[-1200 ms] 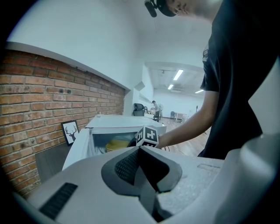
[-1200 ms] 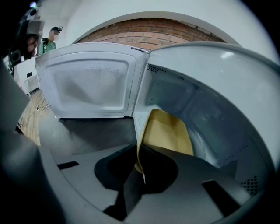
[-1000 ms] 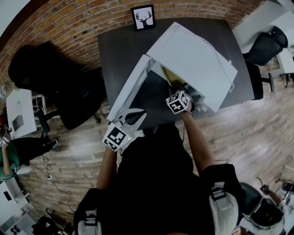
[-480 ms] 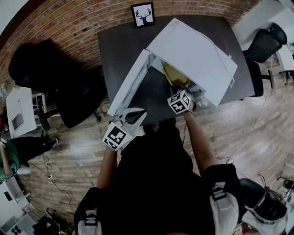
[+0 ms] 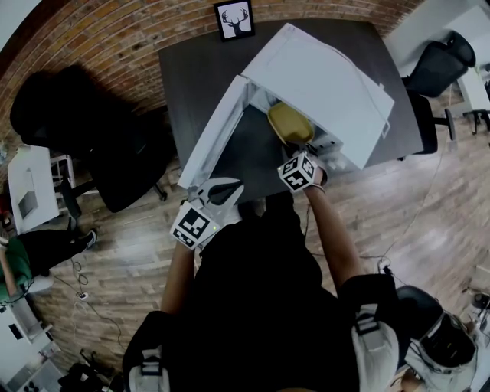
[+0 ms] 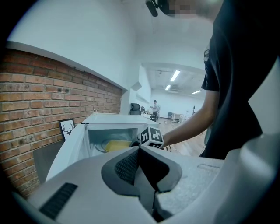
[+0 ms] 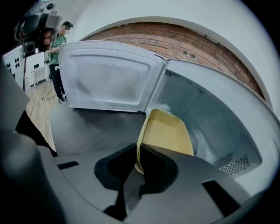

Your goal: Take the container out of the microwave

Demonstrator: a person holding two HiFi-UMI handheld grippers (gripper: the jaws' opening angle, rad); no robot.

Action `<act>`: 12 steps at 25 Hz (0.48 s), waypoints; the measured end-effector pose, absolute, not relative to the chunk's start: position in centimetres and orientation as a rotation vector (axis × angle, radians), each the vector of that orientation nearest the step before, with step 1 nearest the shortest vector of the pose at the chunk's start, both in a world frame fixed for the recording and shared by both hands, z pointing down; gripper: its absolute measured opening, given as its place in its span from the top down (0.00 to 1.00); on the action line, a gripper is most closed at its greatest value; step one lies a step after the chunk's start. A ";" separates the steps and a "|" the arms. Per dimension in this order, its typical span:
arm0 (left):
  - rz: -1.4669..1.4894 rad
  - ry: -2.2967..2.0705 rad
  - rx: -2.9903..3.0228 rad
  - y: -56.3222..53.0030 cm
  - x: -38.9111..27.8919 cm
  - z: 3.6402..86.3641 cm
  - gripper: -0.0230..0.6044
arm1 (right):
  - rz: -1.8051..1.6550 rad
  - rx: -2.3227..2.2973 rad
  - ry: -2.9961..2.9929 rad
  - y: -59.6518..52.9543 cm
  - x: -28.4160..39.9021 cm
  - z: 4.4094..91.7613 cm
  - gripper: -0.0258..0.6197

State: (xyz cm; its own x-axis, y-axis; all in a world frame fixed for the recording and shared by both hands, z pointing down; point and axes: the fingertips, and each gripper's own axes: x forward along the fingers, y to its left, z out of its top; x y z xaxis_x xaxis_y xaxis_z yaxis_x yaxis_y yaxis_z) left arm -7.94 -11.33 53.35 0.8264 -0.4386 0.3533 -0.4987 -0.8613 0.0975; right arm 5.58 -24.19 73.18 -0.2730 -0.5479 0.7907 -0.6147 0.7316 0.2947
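Observation:
A white microwave (image 5: 321,84) stands on a dark table (image 5: 199,76) with its door (image 5: 214,138) swung open to the left. A yellow container (image 5: 289,122) sits tilted at the mouth of the cavity. My right gripper (image 5: 301,153) is shut on the container's near rim; in the right gripper view the rim of the container (image 7: 168,133) is pinched between the jaws of the right gripper (image 7: 136,164). My left gripper (image 5: 228,187) hangs below the door's lower corner, shut and holding nothing. The left gripper view shows the container (image 6: 116,145) inside the microwave (image 6: 109,124).
A framed deer picture (image 5: 233,19) leans on the brick wall behind the table. A black office chair (image 5: 99,153) stands left of the table and another chair (image 5: 440,65) at the right. A person in green (image 5: 15,264) is at the far left.
The yellow container has come forward toward the microwave's opening with my right gripper shut on it, and more of it shows. The left gripper has barely moved.

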 end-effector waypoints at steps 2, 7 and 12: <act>0.475 -0.728 2.827 -11.4 -7.7 53.3 0.96 | 0.082 0.883 -1.945 -23.9 5.6 73.2 0.92; 0.468 -0.708 2.819 -11.5 -7.8 53.4 0.96 | 0.073 0.874 -1.953 -23.6 5.3 72.7 0.92; 0.474 -0.716 2.832 -12.5 -7.6 53.1 0.96 | 0.036 0.840 -1.964 -23.5 4.8 71.8 0.92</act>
State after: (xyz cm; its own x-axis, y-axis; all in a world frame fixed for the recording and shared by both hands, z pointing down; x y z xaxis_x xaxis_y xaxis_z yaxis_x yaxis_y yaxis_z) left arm -7.65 -12.52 53.12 0.8328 -0.4303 0.3483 -0.4885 -0.8672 0.0968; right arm 4.84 -23.51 71.77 -0.2988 -0.5407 0.7863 -0.5695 0.7622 0.3078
